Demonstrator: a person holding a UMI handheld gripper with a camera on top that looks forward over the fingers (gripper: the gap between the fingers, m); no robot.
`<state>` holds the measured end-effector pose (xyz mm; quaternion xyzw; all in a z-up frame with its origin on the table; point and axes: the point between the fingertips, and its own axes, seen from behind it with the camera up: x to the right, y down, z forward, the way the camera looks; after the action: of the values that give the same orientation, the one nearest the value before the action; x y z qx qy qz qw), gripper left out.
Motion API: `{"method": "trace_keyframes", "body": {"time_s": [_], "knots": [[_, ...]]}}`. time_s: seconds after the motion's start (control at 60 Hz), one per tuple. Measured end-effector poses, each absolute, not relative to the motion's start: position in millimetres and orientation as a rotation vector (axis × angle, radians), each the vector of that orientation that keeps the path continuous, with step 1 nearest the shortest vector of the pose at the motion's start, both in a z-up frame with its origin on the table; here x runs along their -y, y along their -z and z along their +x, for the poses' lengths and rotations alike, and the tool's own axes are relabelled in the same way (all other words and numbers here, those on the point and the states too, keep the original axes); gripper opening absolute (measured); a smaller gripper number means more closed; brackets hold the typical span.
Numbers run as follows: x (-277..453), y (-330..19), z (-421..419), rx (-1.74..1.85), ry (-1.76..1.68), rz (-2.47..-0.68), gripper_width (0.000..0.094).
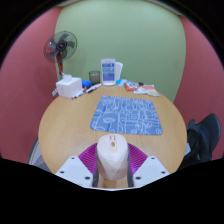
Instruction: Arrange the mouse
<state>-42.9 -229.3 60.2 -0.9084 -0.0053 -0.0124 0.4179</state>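
Observation:
A pale beige mouse (111, 160) sits between my gripper's (111, 166) two fingers, with the magenta pads (92, 158) pressing against its sides, so the gripper is shut on it. The mouse is held above the near edge of the round wooden table (70, 125). Ahead of the fingers, on the middle of the table, lies a blue-grey patterned mouse mat (127, 113).
At the table's far side stand a white box (68, 87), a blue-and-white box (108, 70), a small dark cup (94, 76) and some small items (138, 88). A fan (59, 46) stands behind to the left. A dark chair (206, 136) is at the right.

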Motion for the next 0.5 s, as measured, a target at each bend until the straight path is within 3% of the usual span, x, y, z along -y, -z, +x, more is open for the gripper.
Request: {"method": "trace_keyframes", "body": {"time_s": [0.183, 0.283, 0.383, 0.5], "knots": [[178.1, -179.4, -20.4, -0.039, 0.047, -2.106, 0.0380], [125.1, -217.9, 4.0, -0.056, 0.053, -2.027, 0.0379], [67.9, -205.9, 28.5, -0.060, 0.078, -2.018, 0.0376], [19.1, -133.7, 45.6, -0.074, 0.054, -2.118, 0.0377]]}}
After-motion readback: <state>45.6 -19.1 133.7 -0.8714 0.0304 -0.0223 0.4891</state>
